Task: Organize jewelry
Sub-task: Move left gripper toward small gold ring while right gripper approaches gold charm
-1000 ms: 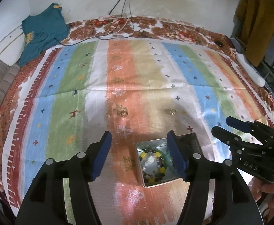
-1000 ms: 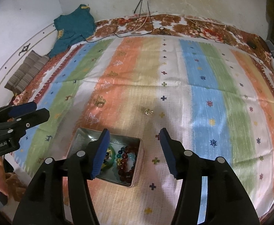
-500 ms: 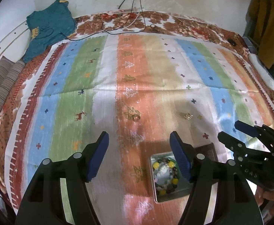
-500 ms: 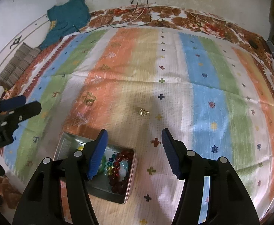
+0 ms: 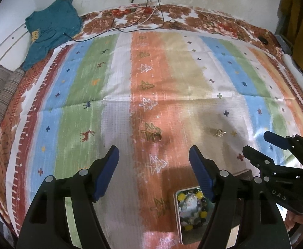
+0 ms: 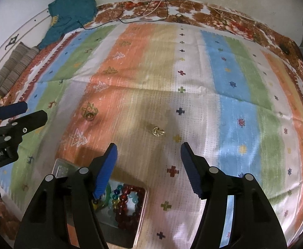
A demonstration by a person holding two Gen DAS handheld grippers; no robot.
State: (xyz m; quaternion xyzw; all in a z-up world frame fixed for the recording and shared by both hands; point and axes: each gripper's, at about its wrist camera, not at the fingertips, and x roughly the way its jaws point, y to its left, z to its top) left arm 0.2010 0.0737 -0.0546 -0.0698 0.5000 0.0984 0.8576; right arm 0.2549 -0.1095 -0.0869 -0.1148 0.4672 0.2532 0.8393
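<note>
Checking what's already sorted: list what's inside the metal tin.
The metal tin holds beaded bracelets: a dark red one, a yellow-and-black one, and blue and green beads. The right gripper's finger covers the tin's left part.

Both wrist views tilt down, close over one striped cloth (image 5: 118, 95) (side by side) — shared.

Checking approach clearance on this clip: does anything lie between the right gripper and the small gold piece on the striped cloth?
Nothing visible does. The gold piece lies alone on the striped cloth, ahead of the open right gripper, with only bare fabric between them. The tin of bead bracelets sits nearer the camera, beside the gripper's left finger, off that path.
</note>
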